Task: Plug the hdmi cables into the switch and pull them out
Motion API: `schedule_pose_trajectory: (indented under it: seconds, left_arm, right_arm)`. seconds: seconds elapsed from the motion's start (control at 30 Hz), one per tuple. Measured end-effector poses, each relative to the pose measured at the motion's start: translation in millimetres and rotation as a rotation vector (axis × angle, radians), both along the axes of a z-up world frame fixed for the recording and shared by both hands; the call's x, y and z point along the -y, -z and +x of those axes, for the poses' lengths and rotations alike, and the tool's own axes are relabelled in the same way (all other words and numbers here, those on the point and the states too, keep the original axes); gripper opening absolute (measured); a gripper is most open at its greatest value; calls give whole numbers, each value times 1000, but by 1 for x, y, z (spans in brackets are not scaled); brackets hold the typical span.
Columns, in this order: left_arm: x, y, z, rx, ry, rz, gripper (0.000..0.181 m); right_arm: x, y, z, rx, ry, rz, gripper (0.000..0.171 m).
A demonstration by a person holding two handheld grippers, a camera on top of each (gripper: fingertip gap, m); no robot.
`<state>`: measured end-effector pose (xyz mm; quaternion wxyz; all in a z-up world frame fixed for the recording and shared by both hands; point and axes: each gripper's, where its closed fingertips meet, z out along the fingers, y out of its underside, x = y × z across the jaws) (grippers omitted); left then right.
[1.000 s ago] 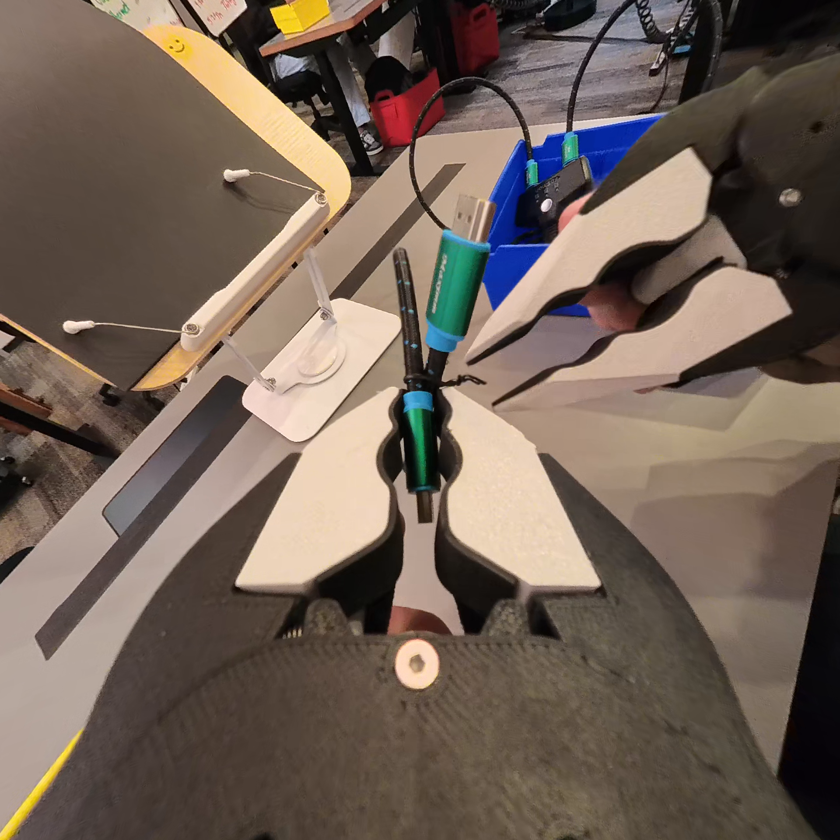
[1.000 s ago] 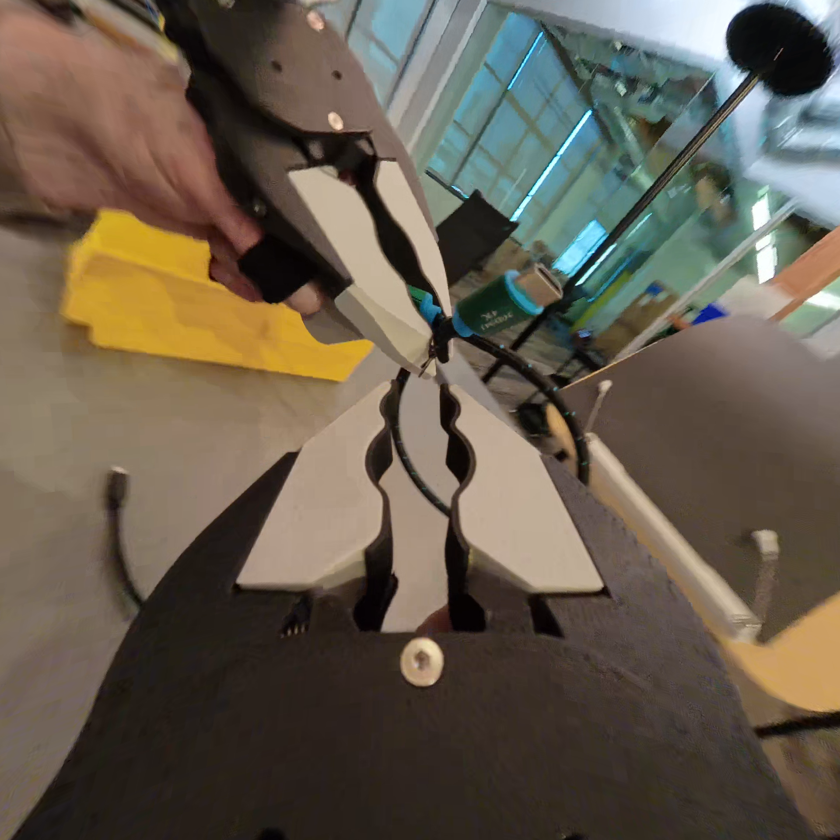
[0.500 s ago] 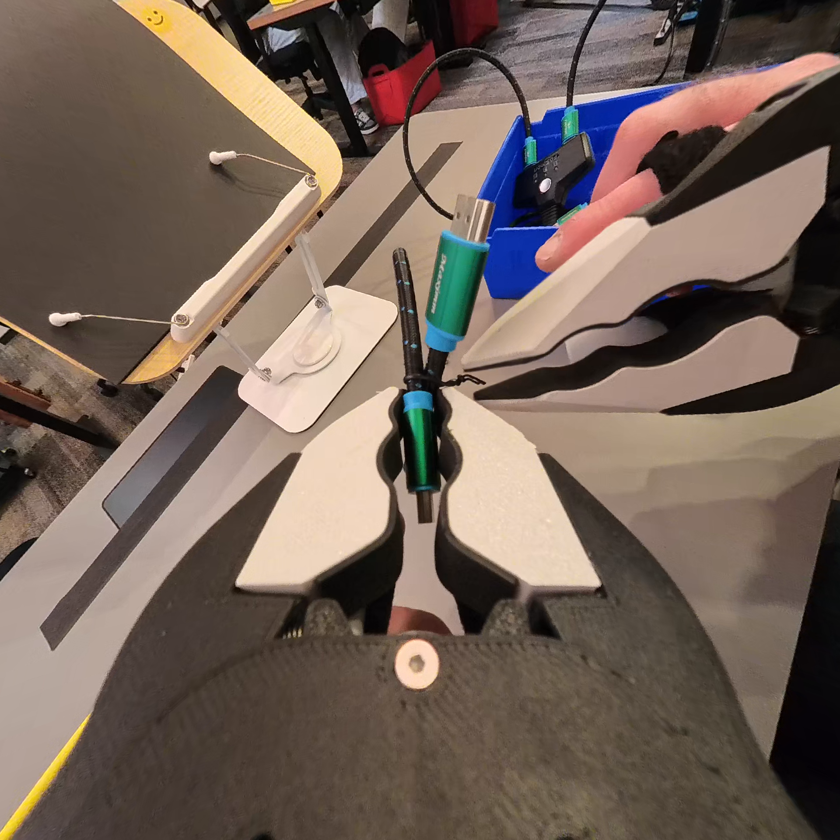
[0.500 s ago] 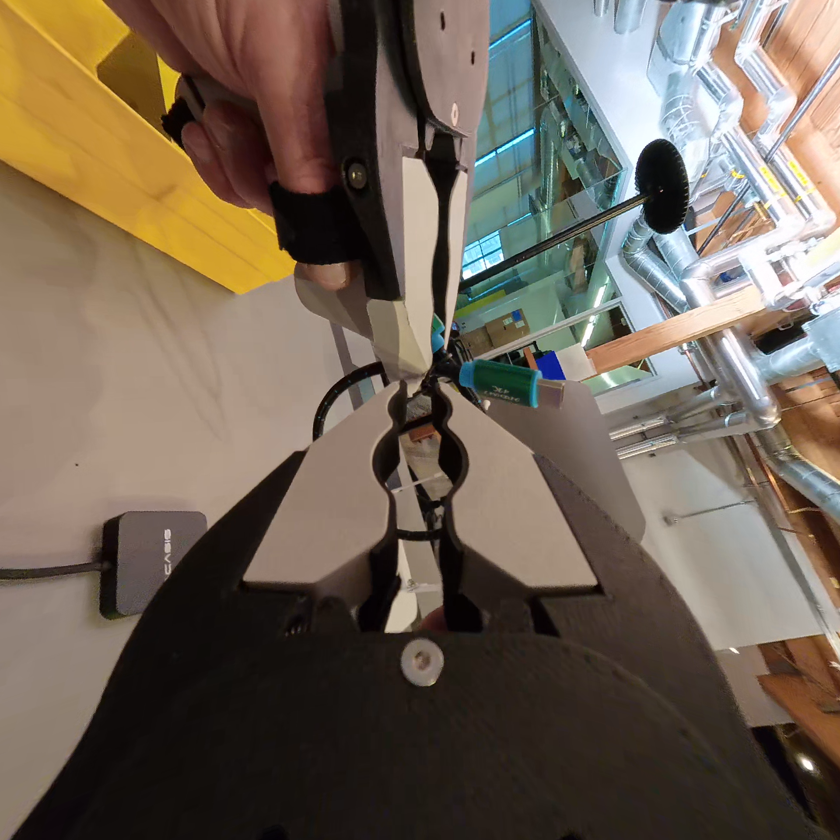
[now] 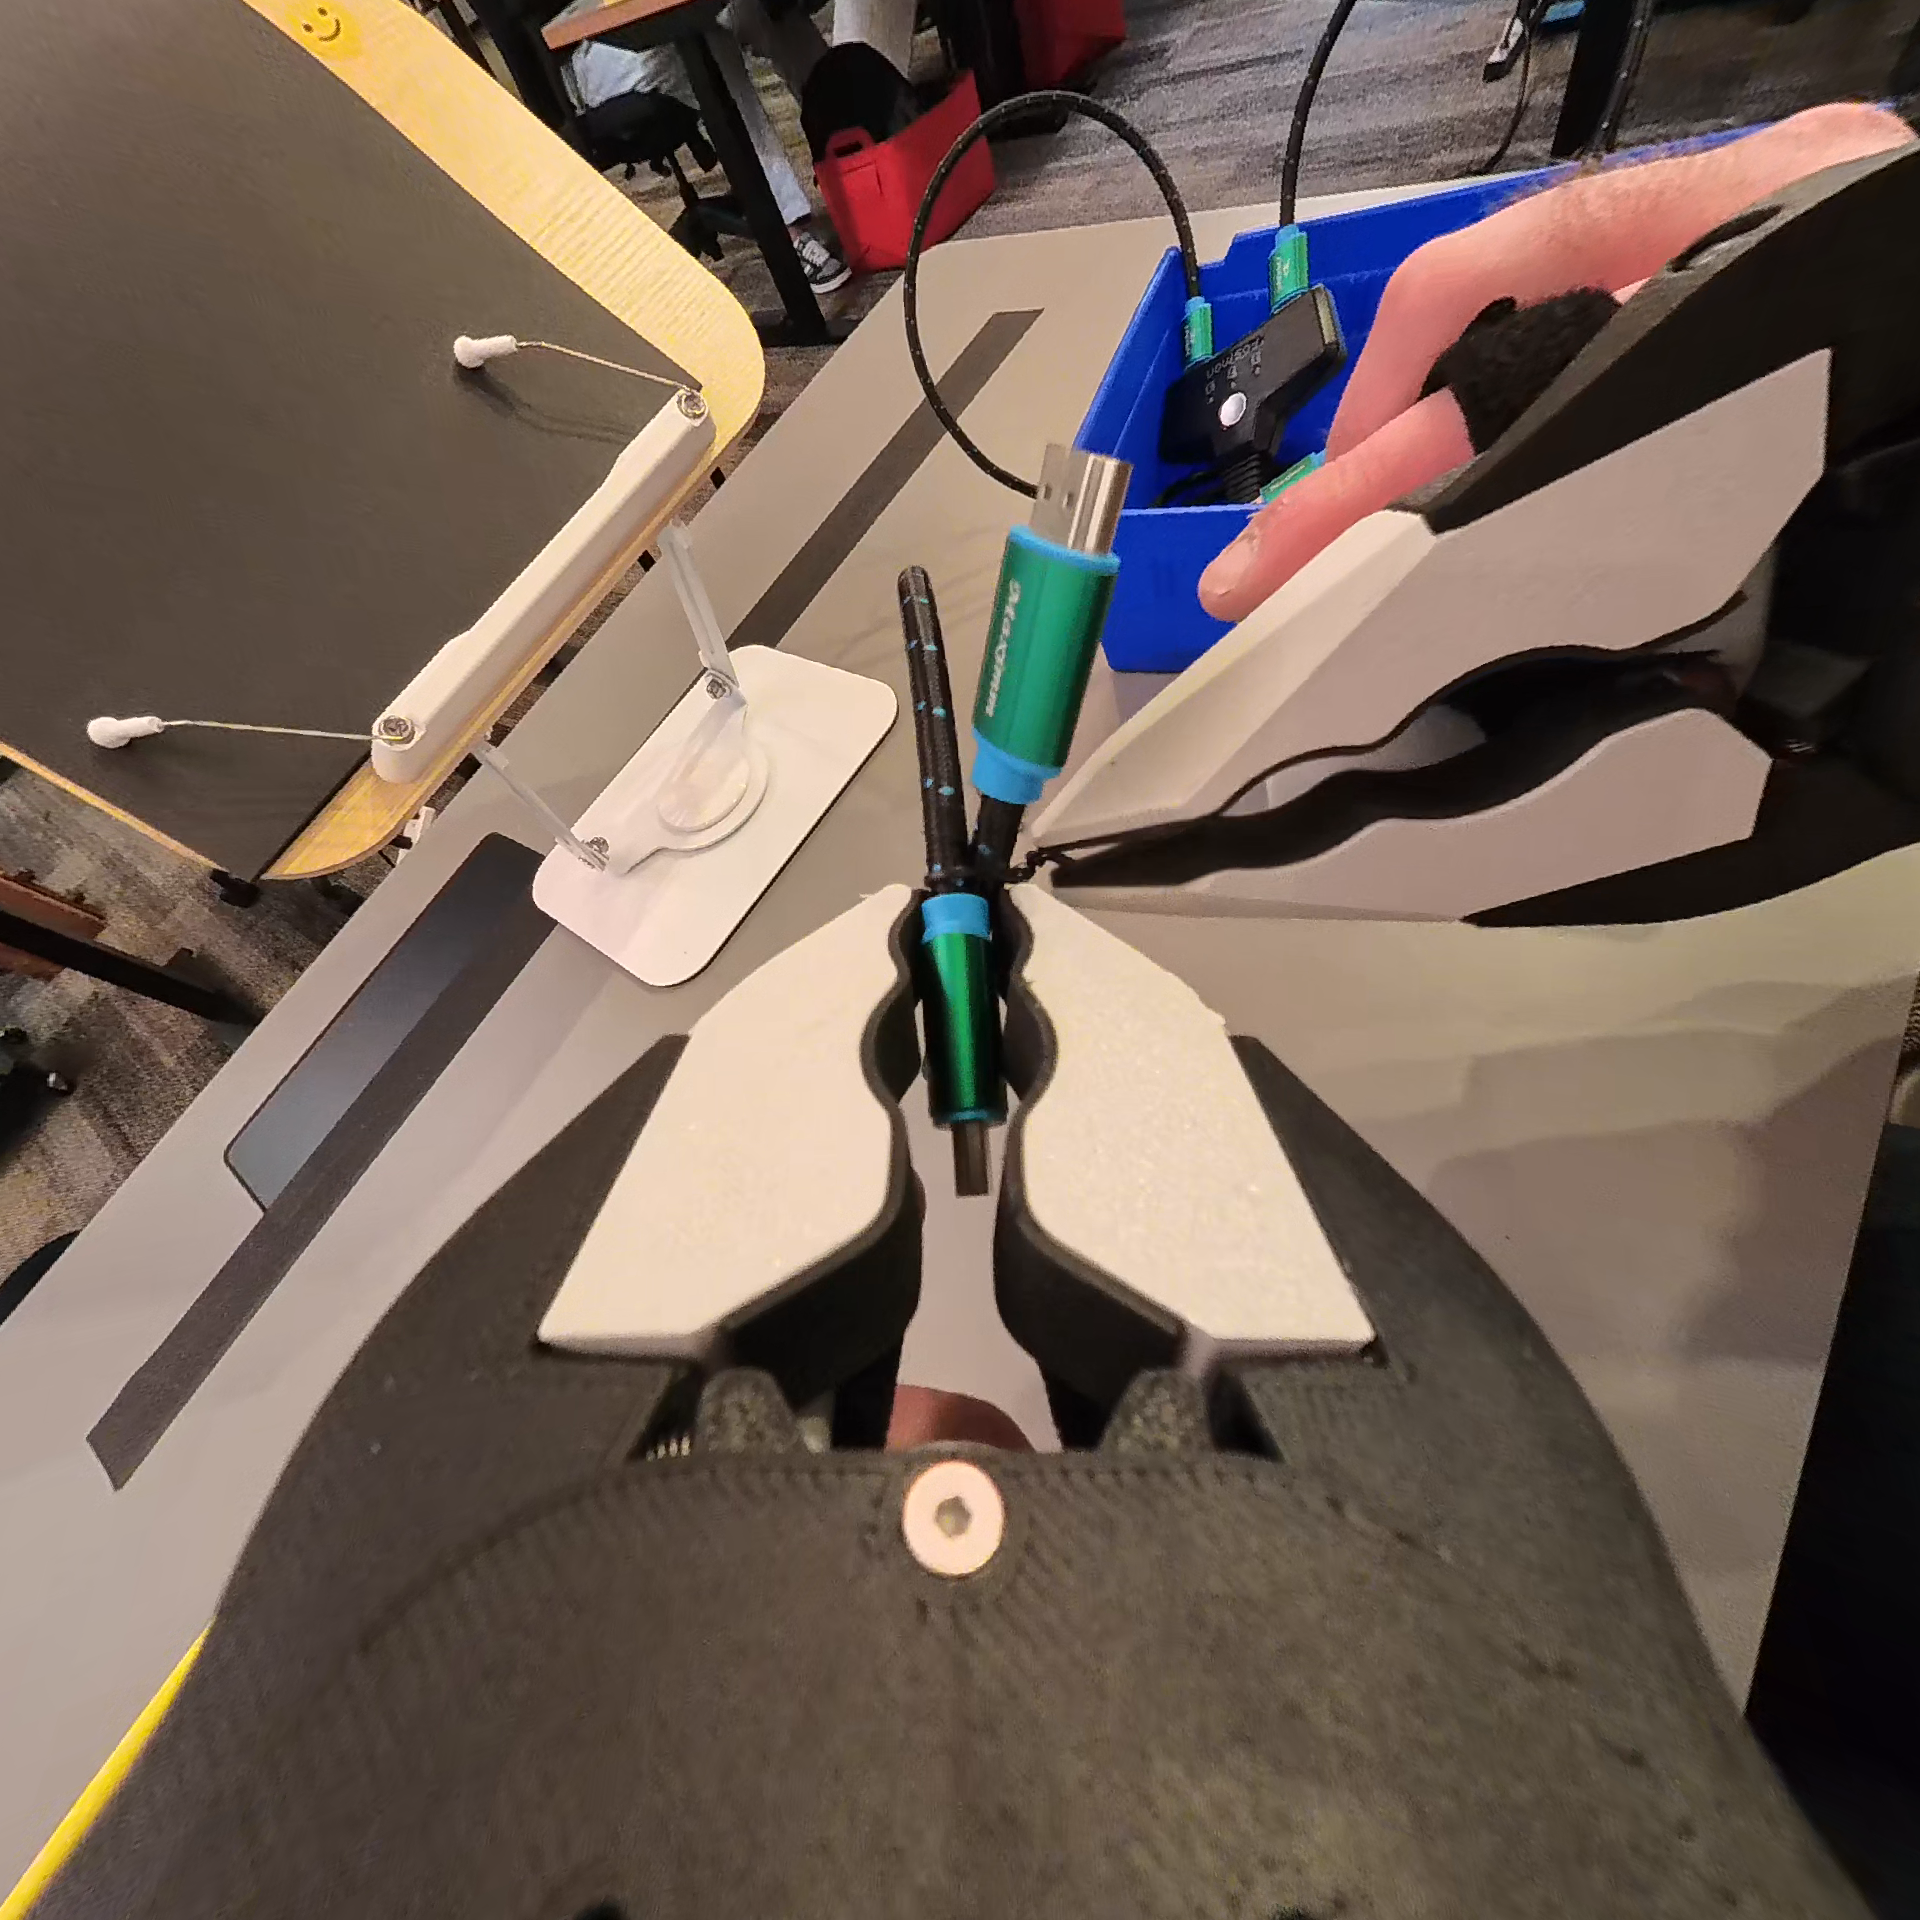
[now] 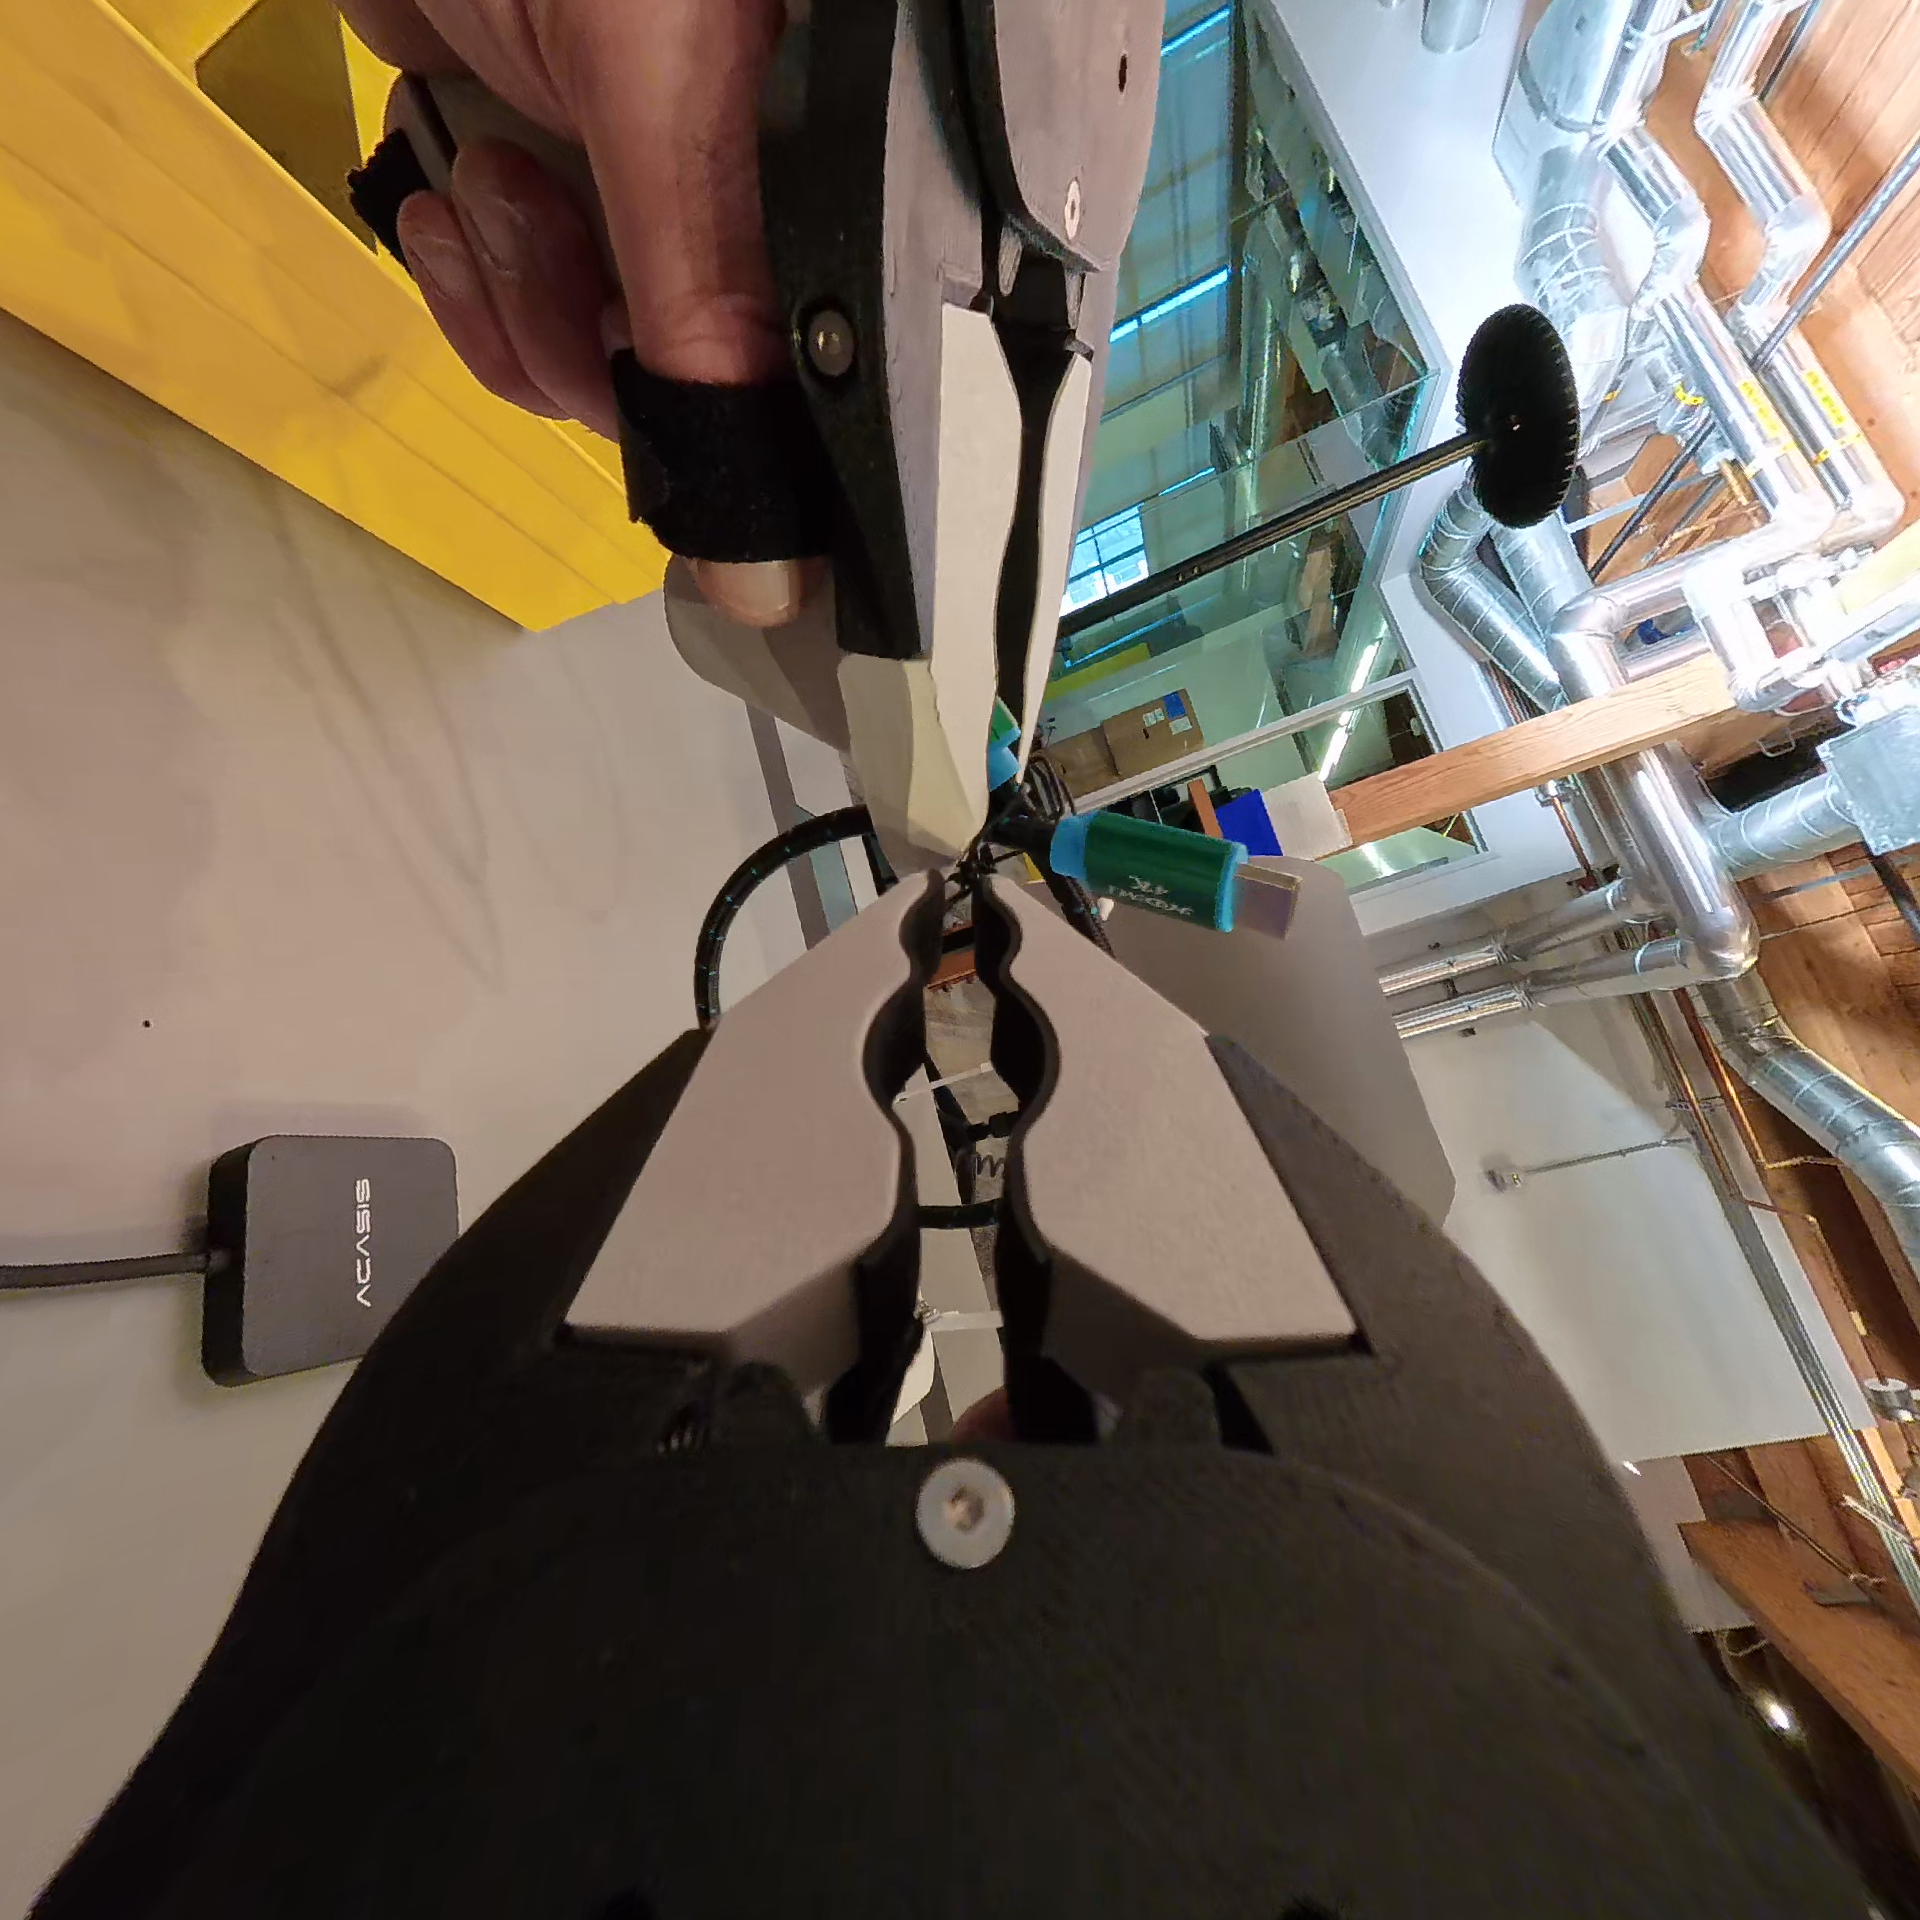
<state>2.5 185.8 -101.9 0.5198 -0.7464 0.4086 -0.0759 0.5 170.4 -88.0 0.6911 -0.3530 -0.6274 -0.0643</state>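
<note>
Left wrist view: your left gripper [image 5: 961, 914] clamps one green plug [image 5: 961, 1023]; right gripper [image 5: 1039, 857] pinches the twist tie [image 5: 1023, 860] just ahead. Switch [image 5: 1252, 379] lies beyond, in the blue bin [image 5: 1164, 623]. Yanking may tear the plug free.

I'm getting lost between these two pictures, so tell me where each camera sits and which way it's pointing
Left wrist view: on the left gripper, facing down the grey table to the blue bin; its fingers clamp a green plug.
Right wrist view: on the right gripper, rolled sideways, facing the left gripper and a hand.
Shared: both grippers, the tied green-plug cable.
</note>
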Motion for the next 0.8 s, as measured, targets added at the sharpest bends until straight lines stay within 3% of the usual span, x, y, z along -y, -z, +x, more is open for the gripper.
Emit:
schedule_pose_trajectory:
  seconds: [0.27,0.5,0.67,0.8]
  left_arm:
    - [0,-1,0,-2,-5,15,10]
    - [-4,-5,-3,2,-24,54,10]
    - [-5,-12,-4,4,-33,113,10]
    - [-15,-21,-18,8,-104,184,10]
  right_arm:
    - [2,-4,0,-77,-46,-156,0]
    - [4,-11,-2,-309,-191,-624,0]
    - [4,-21,-1,-551,-388,-1082,0]
    - [10,-35,-3,-742,-542,-1318,0]
